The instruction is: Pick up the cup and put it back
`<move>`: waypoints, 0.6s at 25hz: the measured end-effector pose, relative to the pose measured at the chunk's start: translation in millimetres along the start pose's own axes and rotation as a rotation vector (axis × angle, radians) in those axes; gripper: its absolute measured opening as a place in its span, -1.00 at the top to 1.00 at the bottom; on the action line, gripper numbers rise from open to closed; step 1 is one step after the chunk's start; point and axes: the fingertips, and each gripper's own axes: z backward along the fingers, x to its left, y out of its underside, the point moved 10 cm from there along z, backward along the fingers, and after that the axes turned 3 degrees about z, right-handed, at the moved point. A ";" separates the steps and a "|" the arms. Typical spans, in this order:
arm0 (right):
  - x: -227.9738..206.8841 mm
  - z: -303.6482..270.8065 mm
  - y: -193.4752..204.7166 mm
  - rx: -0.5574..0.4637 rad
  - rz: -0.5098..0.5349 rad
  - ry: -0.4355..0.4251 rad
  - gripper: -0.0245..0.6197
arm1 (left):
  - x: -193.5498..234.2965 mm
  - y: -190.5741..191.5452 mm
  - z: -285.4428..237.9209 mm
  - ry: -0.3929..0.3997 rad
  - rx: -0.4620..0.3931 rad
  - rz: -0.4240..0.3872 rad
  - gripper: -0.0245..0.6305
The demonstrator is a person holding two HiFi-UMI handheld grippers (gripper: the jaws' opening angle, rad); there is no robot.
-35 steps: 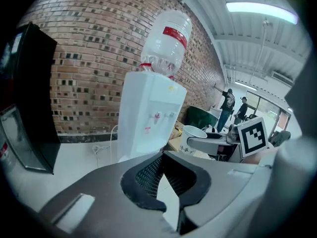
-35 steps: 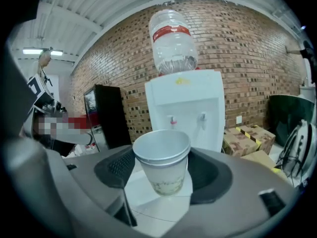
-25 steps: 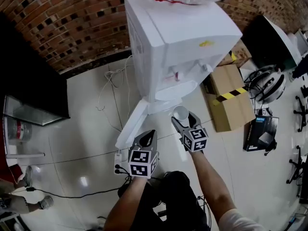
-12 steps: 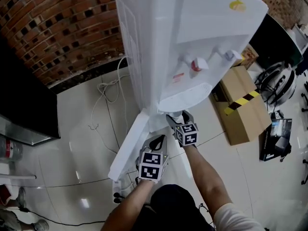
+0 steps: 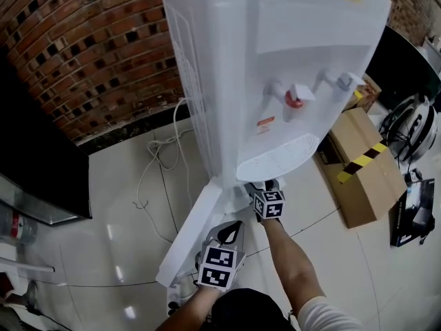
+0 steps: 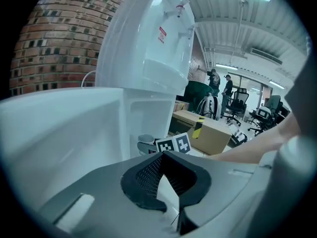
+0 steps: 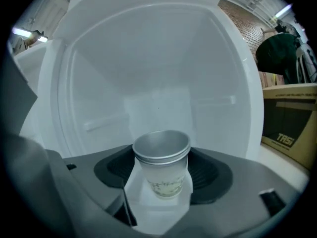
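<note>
Head view: dispenser (image 5: 275,81) hides held cup (image 7: 162,170).

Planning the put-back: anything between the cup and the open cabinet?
Nothing visible. The right gripper holds the cup upright facing the cabinet, whose interior looks bare. Its door hangs open to the left in the head view.

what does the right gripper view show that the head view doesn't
Only the right gripper view: the cup, upright and gripped between the fingers, in front of the open lower compartment.

Only the head view: the taps, the brick wall, the loose cable on the floor and the left gripper.

Both: the white water dispenser, the cardboard box and the right gripper itself.
</note>
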 end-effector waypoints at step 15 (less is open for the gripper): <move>-1.2 -9.7 12.1 0.053 0.054 0.015 -0.52 | 2.4 0.6 0.8 -0.012 -0.010 -0.016 0.93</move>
